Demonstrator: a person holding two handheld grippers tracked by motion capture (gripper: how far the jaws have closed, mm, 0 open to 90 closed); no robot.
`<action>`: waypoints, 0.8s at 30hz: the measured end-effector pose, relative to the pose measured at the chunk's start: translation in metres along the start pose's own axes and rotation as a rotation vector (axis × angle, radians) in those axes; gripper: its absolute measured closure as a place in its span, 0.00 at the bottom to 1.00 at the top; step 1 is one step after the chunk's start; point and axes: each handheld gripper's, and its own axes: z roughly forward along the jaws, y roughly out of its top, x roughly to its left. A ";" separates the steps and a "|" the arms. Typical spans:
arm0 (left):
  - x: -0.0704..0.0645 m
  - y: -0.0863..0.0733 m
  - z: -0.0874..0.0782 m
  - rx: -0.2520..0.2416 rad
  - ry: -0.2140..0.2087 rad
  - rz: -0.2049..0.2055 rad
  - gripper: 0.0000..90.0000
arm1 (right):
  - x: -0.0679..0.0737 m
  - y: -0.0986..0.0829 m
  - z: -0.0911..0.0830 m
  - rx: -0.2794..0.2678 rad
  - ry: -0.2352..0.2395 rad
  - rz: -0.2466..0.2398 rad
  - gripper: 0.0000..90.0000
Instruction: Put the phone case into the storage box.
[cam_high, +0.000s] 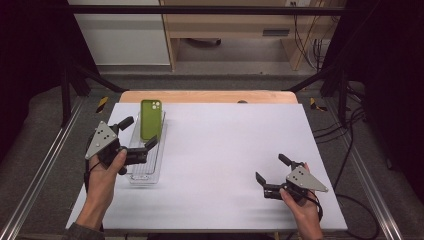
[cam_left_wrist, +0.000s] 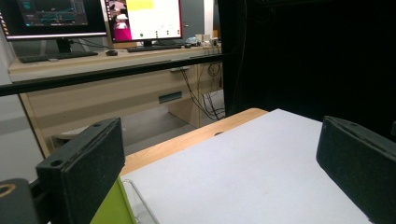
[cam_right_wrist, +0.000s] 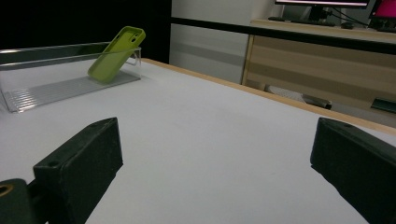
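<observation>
A green phone leans tilted against the far end of a clear plastic tray at the left of the white table. My left gripper hovers over the tray's near half, open, jaws apart with nothing between them. In the left gripper view the phone's green edge and the tray's rim show low at the left. My right gripper is open at the table's near right, empty. In the right gripper view the phone stands in the tray far off at the left.
The table's wooden far edge meets a black frame bar. Beyond stand a wooden desk with monitors and cables. Metal rails flank the table.
</observation>
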 end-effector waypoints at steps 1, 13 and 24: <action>-0.001 -0.001 -0.001 0.001 -0.001 0.002 0.01 | 0.000 0.000 0.000 0.001 -0.001 -0.001 0.03; -0.005 -0.004 -0.013 -0.012 -0.001 -0.003 0.01 | 0.001 0.000 0.000 0.000 0.001 -0.004 0.03; 0.000 -0.016 -0.028 -0.012 0.026 -0.010 0.01 | 0.001 0.000 0.000 0.001 0.002 -0.005 0.03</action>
